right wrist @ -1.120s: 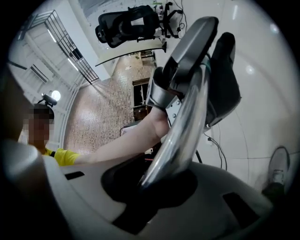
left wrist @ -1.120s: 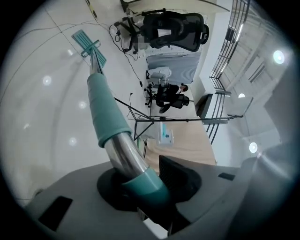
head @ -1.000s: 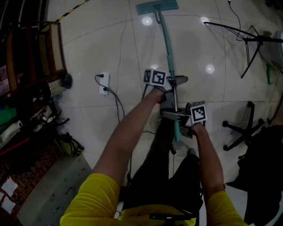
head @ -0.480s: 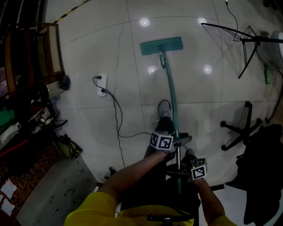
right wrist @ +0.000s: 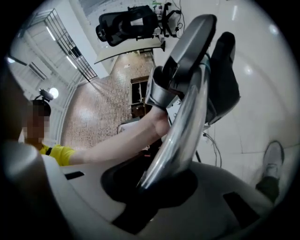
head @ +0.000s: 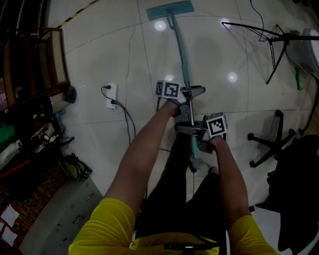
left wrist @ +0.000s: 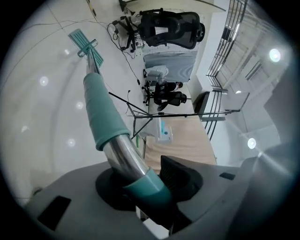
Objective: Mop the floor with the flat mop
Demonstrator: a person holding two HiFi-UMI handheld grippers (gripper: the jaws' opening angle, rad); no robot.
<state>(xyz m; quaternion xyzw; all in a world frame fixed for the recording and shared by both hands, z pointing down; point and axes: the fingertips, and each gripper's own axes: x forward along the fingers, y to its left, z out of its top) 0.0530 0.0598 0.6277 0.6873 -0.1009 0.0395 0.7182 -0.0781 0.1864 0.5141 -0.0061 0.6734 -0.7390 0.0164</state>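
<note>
Mopping stroke: left gripper (head: 191,92) and right gripper (head: 190,130) both clamp the mop handle (head: 180,49), pad (head: 169,9) far out on floor (head: 99,60); next move likely a steady pull back

Yellow short sleeves (head: 99,224), dark trousers (head: 169,199), two black-and-white marker cubes (head: 168,89)

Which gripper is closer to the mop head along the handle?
Left. The left gripper clamps the handle farther along, toward the mop head. The right gripper clamps it behind that, near the handle's top end, closer to the person.
</note>
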